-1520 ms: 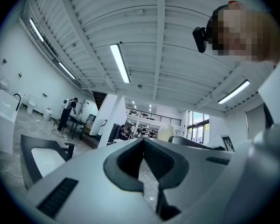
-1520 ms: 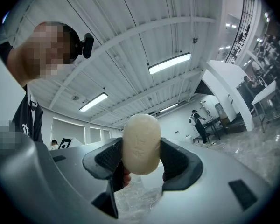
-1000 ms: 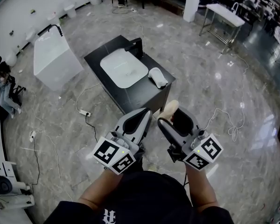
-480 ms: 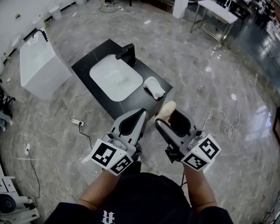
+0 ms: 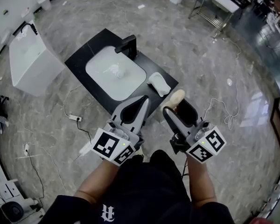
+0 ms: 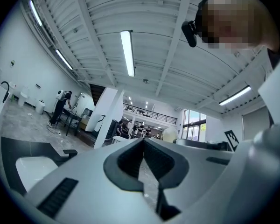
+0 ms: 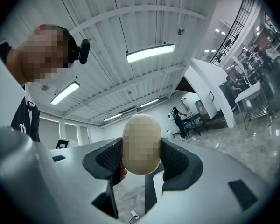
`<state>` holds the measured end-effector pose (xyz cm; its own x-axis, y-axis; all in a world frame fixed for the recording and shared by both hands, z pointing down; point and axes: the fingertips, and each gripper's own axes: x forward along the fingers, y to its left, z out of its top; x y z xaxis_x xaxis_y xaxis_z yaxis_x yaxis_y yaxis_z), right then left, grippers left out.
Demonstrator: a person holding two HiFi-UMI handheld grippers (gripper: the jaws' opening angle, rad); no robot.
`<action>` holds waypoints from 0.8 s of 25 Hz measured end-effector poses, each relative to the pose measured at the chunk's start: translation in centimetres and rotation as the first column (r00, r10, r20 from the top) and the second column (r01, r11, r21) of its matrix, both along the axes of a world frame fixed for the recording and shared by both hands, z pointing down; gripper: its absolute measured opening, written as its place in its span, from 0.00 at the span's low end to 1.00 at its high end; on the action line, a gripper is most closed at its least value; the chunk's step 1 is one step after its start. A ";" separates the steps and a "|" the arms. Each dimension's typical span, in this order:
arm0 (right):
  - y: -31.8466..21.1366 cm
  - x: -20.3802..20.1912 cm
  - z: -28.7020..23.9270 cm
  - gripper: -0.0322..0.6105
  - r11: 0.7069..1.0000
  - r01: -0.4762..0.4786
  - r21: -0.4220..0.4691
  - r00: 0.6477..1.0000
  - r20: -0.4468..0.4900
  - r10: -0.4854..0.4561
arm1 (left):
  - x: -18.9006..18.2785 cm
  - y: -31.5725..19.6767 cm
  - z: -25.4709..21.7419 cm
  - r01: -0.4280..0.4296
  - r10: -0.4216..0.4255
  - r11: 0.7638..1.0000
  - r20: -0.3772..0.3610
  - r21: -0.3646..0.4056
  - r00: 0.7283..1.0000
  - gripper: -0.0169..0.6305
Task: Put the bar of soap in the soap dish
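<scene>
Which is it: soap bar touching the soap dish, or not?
Apart. The right gripper view shows the soap bar clamped in the right tool with only ceiling behind; the soap dish lies on the counter.

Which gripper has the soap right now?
The right gripper: its jaws clamp the cream bar of soap. The left gripper is shut on nothing.

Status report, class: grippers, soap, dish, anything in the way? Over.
Left gripper shut, empty. Right gripper shut on the bar of soap. Soap dish on the counter beside the sink. Nothing between soap and dish.
</scene>
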<state>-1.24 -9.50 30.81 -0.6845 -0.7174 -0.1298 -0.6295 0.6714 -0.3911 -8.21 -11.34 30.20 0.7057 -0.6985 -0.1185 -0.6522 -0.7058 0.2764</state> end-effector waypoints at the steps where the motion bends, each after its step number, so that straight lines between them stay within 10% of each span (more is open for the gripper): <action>1: -0.5 -0.1 0.3 0.45 1.000 -0.005 -0.008 1.000 -0.003 0.005 | 0.0 -0.6 0.3 -0.005 0.005 1.000 -0.002 -0.004 1.000 0.04; 20: -13.7 3.1 11.9 0.45 0.996 0.013 -0.085 0.972 -0.231 -0.032 | 4.1 -11.8 6.8 0.032 -0.031 0.999 0.034 -0.035 0.999 0.04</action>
<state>1.84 -23.19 42.71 -0.7052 -0.7028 0.0933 -0.6945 0.6584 -0.2901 -4.13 -23.14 37.04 0.6863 -0.7239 -0.0702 -0.6834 -0.6749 0.2784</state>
